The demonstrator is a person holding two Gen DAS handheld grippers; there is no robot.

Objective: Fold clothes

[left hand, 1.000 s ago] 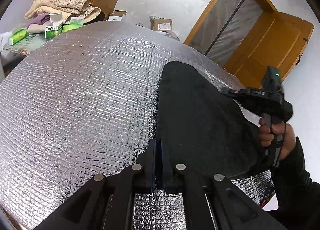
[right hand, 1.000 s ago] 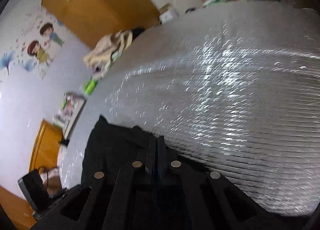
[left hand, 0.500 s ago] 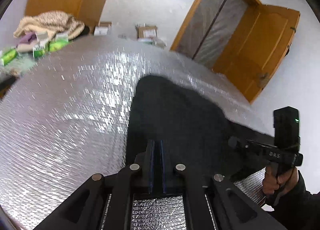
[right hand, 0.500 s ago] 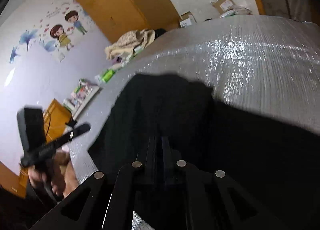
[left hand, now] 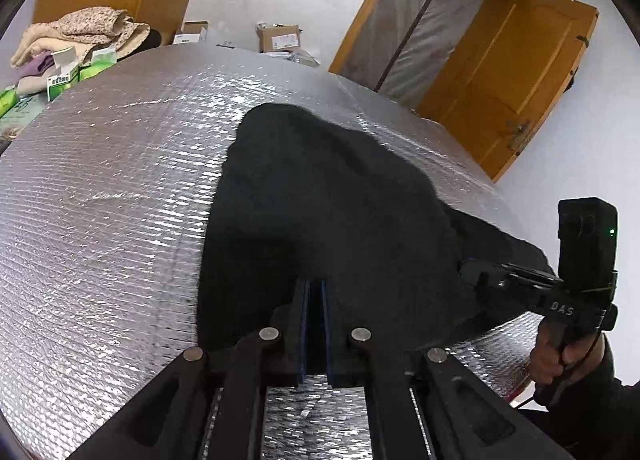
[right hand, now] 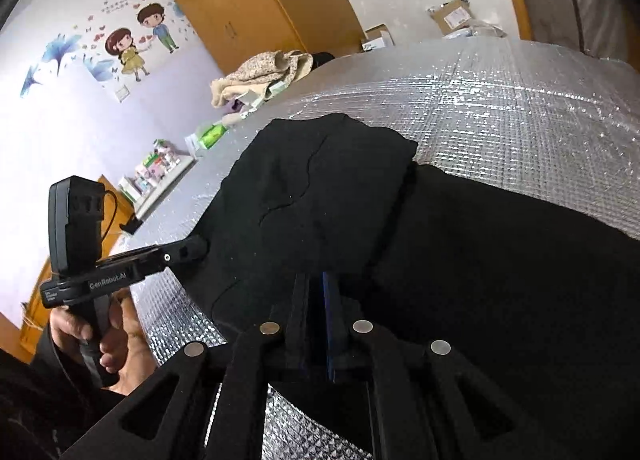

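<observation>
**Both grippers pinching near edge of black garment on foil surface**

Black garment (left hand: pixel 320 200) lies on silver foil-quilted surface (left hand: pixel 112 188), spread from near edge toward middle. In right wrist view a folded layer sits on top of a wider layer, w/ a seam line running across the upper part.

Left gripper (left hand: pixel 314 288): fingers pressed together, near edge of the cloth caught between them. Right gripper (right hand: pixel 316 280): fingers likewise closed on the near hem, blue pad (right hand: pixel 330 308) showing on one finger. Each gripper is held by a hand; right hand (left hand: pixel 560 352) seen low at right in left wrist view, left hand (right hand: pixel 108 336) low at left in right wrist view, both w/ dark sleeves.

Bkgd: pile of beige and patterned clothes (left hand: pixel 76 36) beyond far-left edge of the surface, green-white boxes (left hand: pixel 64 76) beside it, cardboard boxes (left hand: pixel 278 36) on floor, wooden door (left hand: pixel 508 80) open at right, cartoon wall stickers (right hand: pixel 136 40) next to a wooden wardrobe (right hand: pixel 248 0)
</observation>
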